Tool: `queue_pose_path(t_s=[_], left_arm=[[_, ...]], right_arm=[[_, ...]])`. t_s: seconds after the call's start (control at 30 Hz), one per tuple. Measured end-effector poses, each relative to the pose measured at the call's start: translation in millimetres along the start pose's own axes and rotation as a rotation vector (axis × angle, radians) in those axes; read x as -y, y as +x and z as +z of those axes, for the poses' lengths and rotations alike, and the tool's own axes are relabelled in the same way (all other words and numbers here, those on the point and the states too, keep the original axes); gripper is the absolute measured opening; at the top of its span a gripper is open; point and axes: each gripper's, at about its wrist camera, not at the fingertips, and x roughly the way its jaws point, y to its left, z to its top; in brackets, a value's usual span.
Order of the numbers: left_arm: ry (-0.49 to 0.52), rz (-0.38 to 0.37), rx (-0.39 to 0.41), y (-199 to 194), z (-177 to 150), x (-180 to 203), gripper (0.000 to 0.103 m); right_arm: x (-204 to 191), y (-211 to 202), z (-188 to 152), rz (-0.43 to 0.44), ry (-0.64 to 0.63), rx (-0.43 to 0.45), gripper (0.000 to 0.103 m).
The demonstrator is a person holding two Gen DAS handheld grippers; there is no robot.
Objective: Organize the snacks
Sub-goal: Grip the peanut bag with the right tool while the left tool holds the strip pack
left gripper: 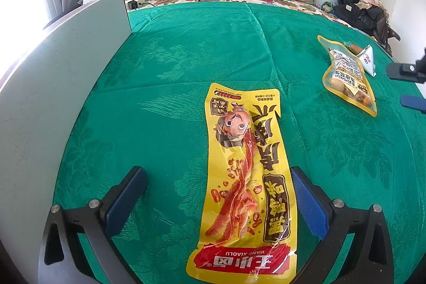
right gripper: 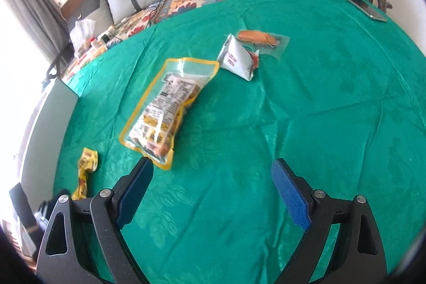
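Jaws of the left gripper (left gripper: 218,193) stand wide and empty, straddling the long yellow snack packet (left gripper: 245,182), which lies flat on the green bed cover (left gripper: 165,76). Its long axis runs straight ahead between the pads, nearer the right one, so closing would likely pinch it across its width. The right gripper (right gripper: 213,193), also wide and empty, has the peanut pouch (right gripper: 165,111) ahead and left, its corner beside the left pad.
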Motion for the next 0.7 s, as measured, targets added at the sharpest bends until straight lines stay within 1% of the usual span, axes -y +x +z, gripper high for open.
queue_pose_path(t_s=[0.07, 0.1, 0.13, 0.2, 0.23, 0.33, 0.37, 0.4, 0.43, 0.47, 0.5, 0.53, 0.57, 0.7], left_arm=[[0.0, 0.0, 0.0, 0.1, 0.2, -0.4, 0.103], [0.0, 0.0, 0.0, 0.1, 0.0, 0.0, 0.103], [0.0, 0.0, 0.0, 0.1, 0.0, 0.0, 0.103], [0.0, 0.0, 0.0, 0.1, 0.0, 0.0, 0.103], [0.0, 0.0, 0.0, 0.2, 0.2, -0.5, 0.103], [0.0, 0.0, 0.0, 0.2, 0.0, 0.0, 0.103], [0.0, 0.0, 0.0, 0.2, 0.1, -0.3, 0.103], [0.0, 0.0, 0.0, 0.1, 0.0, 0.0, 0.103], [0.0, 0.0, 0.0, 0.3, -0.1, 0.0, 0.103], [0.0, 0.0, 0.0, 0.3, -0.1, 0.0, 0.103], [0.0, 0.0, 0.0, 0.2, 0.0, 0.0, 0.103], [0.0, 0.0, 0.0, 0.3, 0.3, -0.6, 0.103], [0.001, 0.0, 0.0, 0.3, 0.4, -0.6, 0.103], [0.001, 0.0, 0.0, 0.3, 0.0, 0.0, 0.103]], right_arm=[[-17.6, 23.4, 20.9, 0.002, 0.032, -0.06, 0.092], [-24.8, 35.3, 29.0, -0.015, 0.056, -0.088, 0.092], [-32.3, 44.8, 35.3, -0.034, 0.071, -0.104, 0.092], [-49.2, 58.6, 44.2, -0.065, 0.055, -0.112, 0.092], [-58.0, 67.3, 47.1, -0.091, 0.033, -0.13, 0.092], [-72.0, 96.7, 48.2, -0.219, -0.027, -0.235, 0.092], [-72.0, 101.6, 46.3, -0.245, -0.031, -0.247, 0.093], [-72.5, 99.4, 45.3, -0.268, -0.041, -0.215, 0.092], [-69.9, 96.7, 44.1, -0.272, -0.036, -0.198, 0.091], [-64.3, 92.6, 42.8, -0.243, -0.022, -0.176, 0.089], [-58.3, 85.7, 40.4, -0.209, -0.006, -0.142, 0.084], [-52.4, 78.4, 38.6, -0.172, -0.002, -0.116, 0.068], [-47.5, 74.6, 36.0, -0.165, -0.015, -0.114, 0.067], [-29.6, 55.4, 19.3, -0.129, -0.104, -0.144, 0.066]])
